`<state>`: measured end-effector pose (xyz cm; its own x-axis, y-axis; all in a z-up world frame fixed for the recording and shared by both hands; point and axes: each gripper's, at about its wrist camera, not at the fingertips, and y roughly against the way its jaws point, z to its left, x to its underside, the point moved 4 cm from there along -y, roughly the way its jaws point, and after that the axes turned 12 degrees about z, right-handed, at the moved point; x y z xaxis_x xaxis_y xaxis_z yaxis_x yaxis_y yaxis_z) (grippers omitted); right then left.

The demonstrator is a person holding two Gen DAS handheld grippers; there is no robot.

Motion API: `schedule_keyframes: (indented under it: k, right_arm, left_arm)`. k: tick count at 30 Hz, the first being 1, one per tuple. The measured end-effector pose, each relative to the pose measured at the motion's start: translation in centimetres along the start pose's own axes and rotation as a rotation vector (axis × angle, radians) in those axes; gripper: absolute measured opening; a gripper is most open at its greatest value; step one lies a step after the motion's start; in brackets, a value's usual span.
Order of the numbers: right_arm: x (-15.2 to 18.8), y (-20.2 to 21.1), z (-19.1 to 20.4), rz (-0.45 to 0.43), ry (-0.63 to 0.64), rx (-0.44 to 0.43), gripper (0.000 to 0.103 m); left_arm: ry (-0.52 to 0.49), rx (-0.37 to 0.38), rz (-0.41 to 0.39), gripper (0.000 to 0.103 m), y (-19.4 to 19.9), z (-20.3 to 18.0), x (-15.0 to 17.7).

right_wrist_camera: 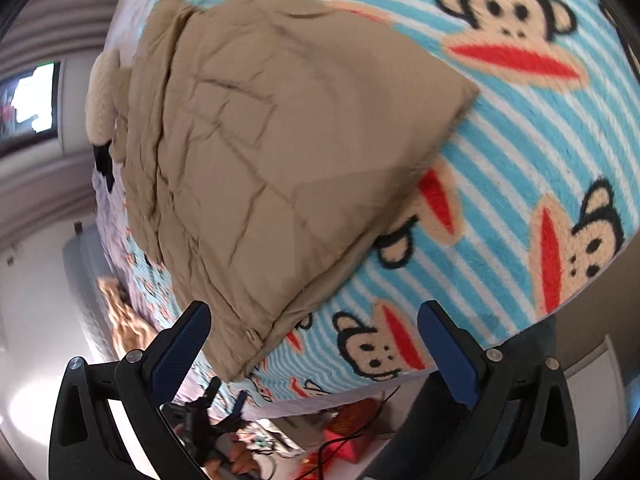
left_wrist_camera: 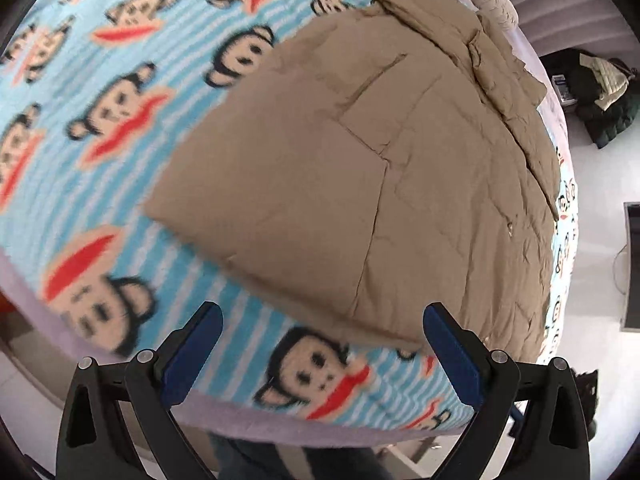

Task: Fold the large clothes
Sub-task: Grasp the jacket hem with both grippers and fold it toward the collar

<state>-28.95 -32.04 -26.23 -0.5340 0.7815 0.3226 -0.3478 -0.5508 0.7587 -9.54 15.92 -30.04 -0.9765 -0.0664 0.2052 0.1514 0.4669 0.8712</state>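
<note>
A large tan padded coat [left_wrist_camera: 360, 168] lies flat on a bed covered by a blue striped monkey-print blanket [left_wrist_camera: 100, 120]. Its collar end is at the far side, its hem toward me. My left gripper [left_wrist_camera: 322, 344] is open and empty, above the blanket just short of the coat's near hem. In the right wrist view the same coat [right_wrist_camera: 280, 152] lies on the blanket [right_wrist_camera: 520, 160]. My right gripper [right_wrist_camera: 314, 340] is open and empty, with its left finger beside the coat's near corner.
The bed edge with a lilac border [left_wrist_camera: 320, 432] runs below the left gripper. Dark clothes [left_wrist_camera: 600, 96] are piled on the floor at the right. A cream fleece item [right_wrist_camera: 102, 96] lies at the coat's far end. Cables and red clutter [right_wrist_camera: 344, 432] sit on the floor.
</note>
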Motion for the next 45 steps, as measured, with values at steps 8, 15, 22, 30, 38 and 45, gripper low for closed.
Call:
schedule_keyframes:
  k: [8,15,22,30,38,45]
  right_arm:
    - [-2.5,-0.9,-0.7,-0.014,-0.034,-0.067,0.103]
    - [-4.2,-2.8,-0.9,-0.044,-0.113,-0.187,0.102]
    - [-3.7,-4.0,-0.2,-0.058,-0.143,-0.222,0.012]
    - [-3.1,1.0,7.4,-0.121,0.119,-0.208,0.009]
    - [-8.1,6.6,20.3,-0.157,0.429,-0.077,0.009]
    - [-15.0,7.3,30.6,-0.135,0.591,0.013,0.009]
  left_arm:
    - [-0.020,0.016,0.015,0.101,-2.8,-2.4,-2.4]
    - [-0.049,-0.023,0.025,0.034,-2.9,-3.3,-3.5]
    - [-0.123,0.100,-0.032,0.011,1.6,-4.6,-4.2]
    - [-0.274,0.148,-0.154,0.011,9.9,-9.9,-6.3]
    - [-0.329,0.083,-0.266,0.011,15.2,-18.4,-12.8]
    - [-0.293,0.014,-0.340,0.011,16.4,-24.4,-21.1]
